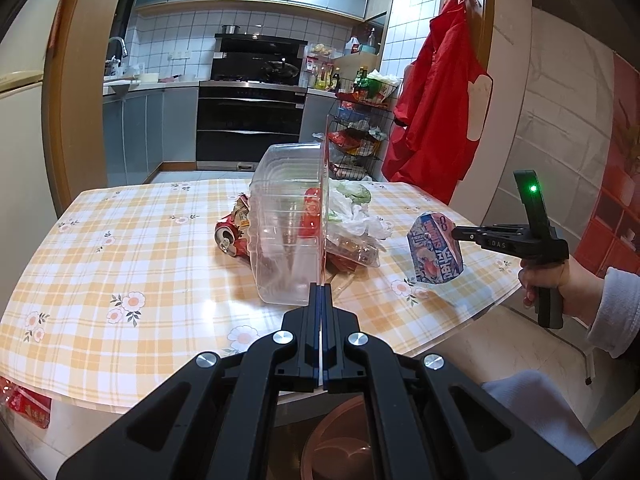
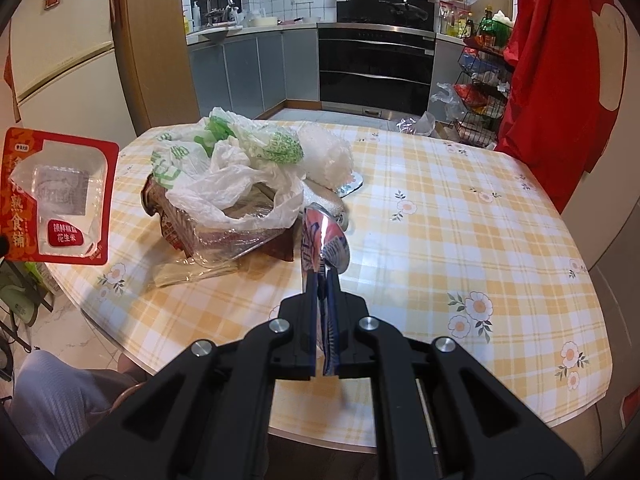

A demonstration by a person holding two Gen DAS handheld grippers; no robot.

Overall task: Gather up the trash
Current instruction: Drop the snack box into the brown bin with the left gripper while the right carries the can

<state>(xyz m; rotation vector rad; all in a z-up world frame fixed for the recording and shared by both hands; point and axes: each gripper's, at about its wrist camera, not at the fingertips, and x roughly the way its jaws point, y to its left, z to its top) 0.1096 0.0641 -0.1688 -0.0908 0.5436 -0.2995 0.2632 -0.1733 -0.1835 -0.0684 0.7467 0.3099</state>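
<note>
The left gripper (image 1: 321,292) is clamped tight on the thin flange of a clear plastic container (image 1: 286,232), holding it up on edge over the checked tablecloth (image 1: 120,248), so the lid's red label (image 2: 56,196) shows side-on in the right wrist view; there the white panel reads 花生米 and larger characters down its left side read 熟食铺. Over on the right, the right gripper (image 2: 323,276) is pinched closed on a flattened blue-and-white wrapper (image 1: 436,250), the foil squeezed between the black pads and fanning out above the fingertips. In the left wrist view that wrapper hangs in the air just off the table's near right edge, with a hand (image 1: 548,280) in a pale sleeve wrapped round the handle; the arm of the tool carries the letters DAS, and a green light glows on its upright fin. The wrapper's print is bold red and blue lettering, too distorted to read. The rest of the trash sits piled mid-table: a crushed red can (image 1: 232,236) lying on its side with its opened end facing out, a white plastic bag (image 2: 236,168) with green printing slumped over a clear packet, all touching in one heap.
</note>
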